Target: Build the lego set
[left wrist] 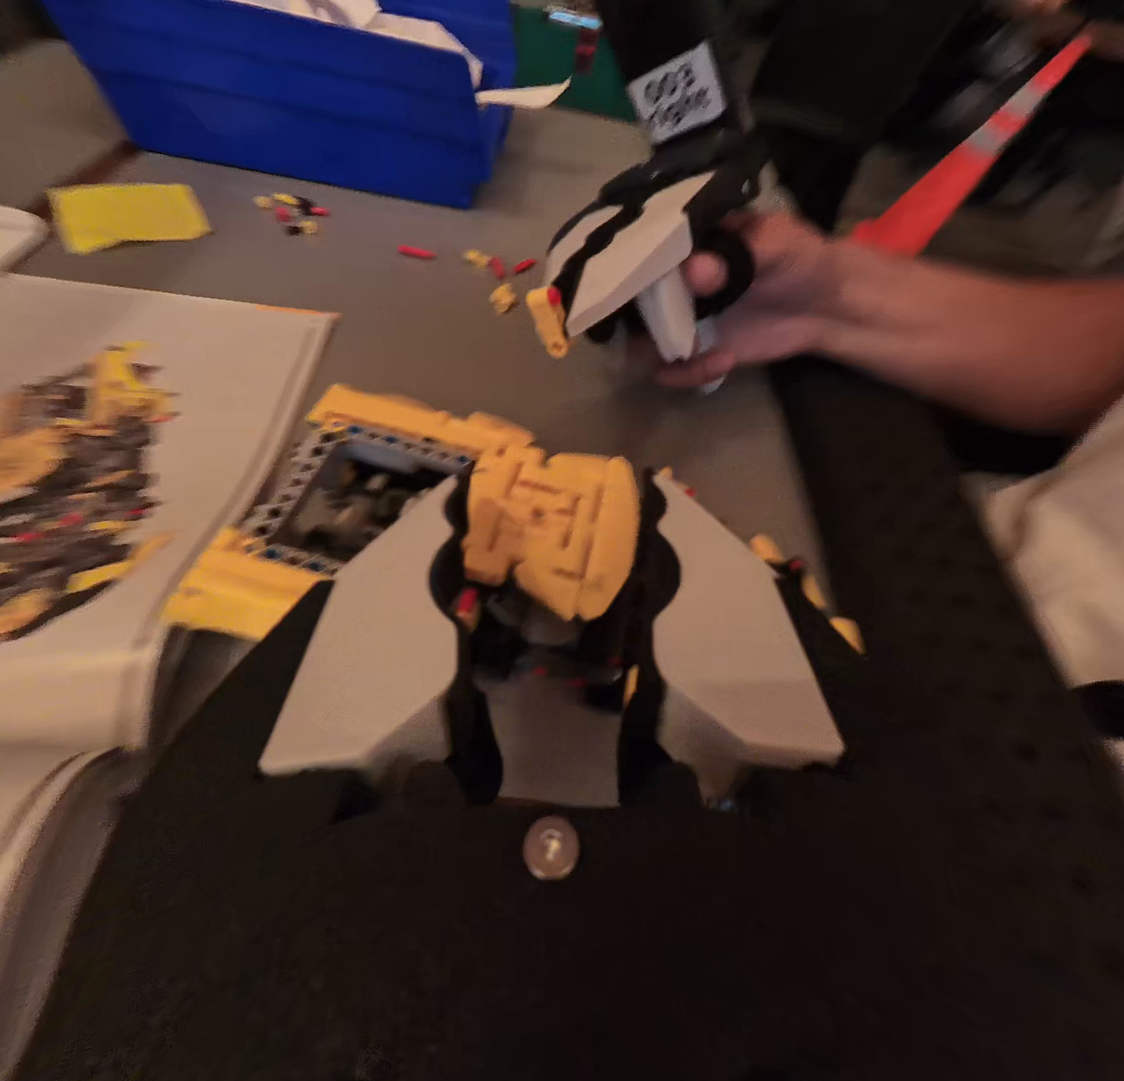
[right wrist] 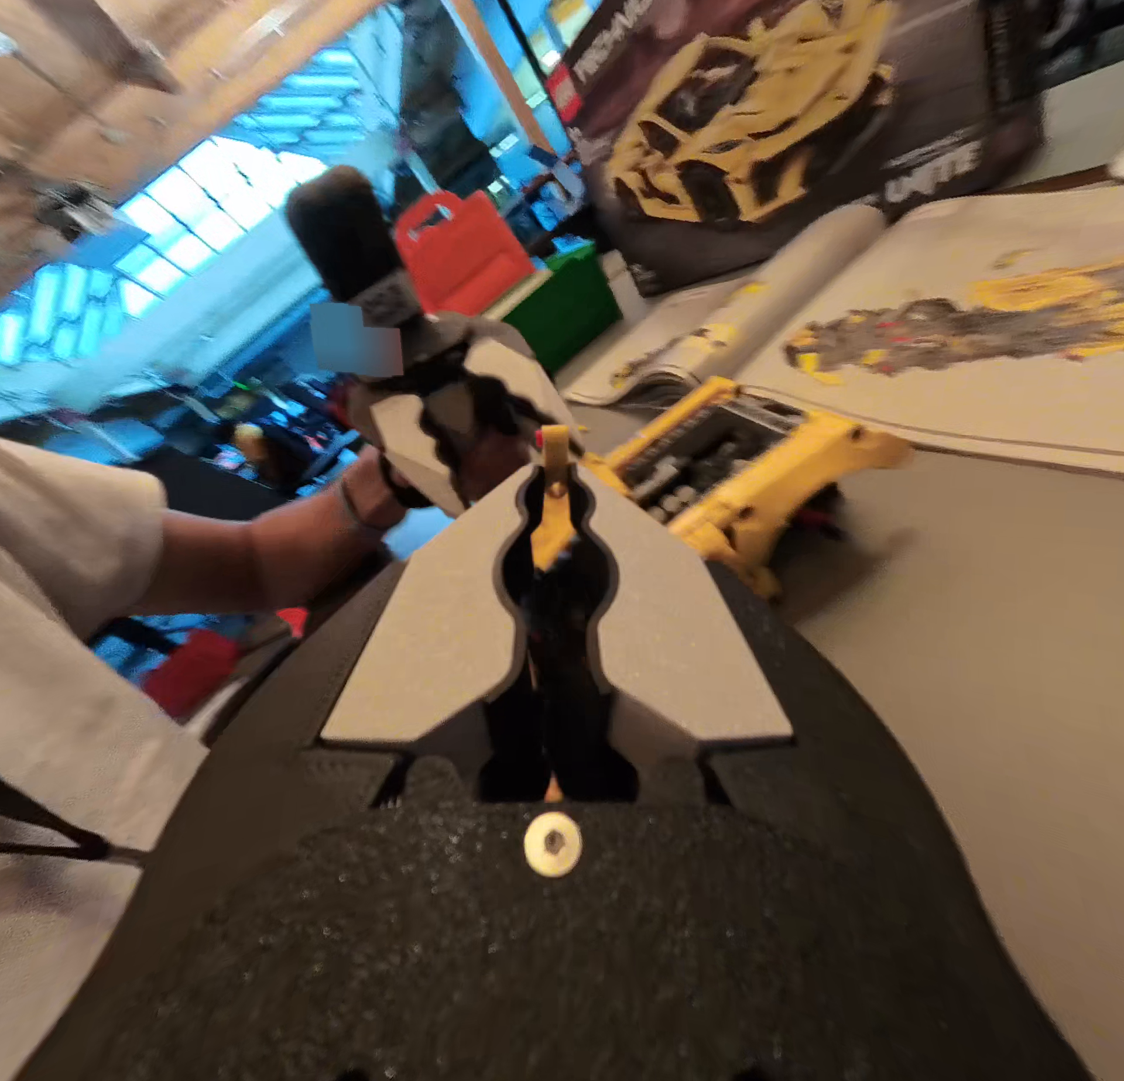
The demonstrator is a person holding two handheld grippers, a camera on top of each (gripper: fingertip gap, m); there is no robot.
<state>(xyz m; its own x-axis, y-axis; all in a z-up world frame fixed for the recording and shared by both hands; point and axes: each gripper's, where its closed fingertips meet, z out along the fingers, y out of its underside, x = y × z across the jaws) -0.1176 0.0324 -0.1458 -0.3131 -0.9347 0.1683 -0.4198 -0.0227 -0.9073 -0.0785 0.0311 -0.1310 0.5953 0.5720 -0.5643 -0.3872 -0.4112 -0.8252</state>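
Observation:
The partly built yellow car model (left wrist: 426, 444) lies on the grey table beside the open instruction booklet (left wrist: 201, 383). My left gripper (left wrist: 553, 504) has its jaws closed on the model's near yellow end. My right gripper (left wrist: 562, 304) is off to the upper right, held by a hand, and is shut on a small yellow piece (left wrist: 547, 319) with a red pin. In the right wrist view the right gripper (right wrist: 553, 480) pinches that yellow piece (right wrist: 555, 456) upright. The left gripper (right wrist: 447, 437) and the model (right wrist: 748, 474) are just beyond it.
Loose red, yellow and black pieces (left wrist: 499, 267) are scattered on the table, with more farther back (left wrist: 292, 212). A blue bin (left wrist: 292, 91) and a yellow sheet (left wrist: 128, 216) are at the back. The set's box (right wrist: 790, 127) stands behind the booklet (right wrist: 912, 334). There is about 5 cm between the tips of the two grippers.

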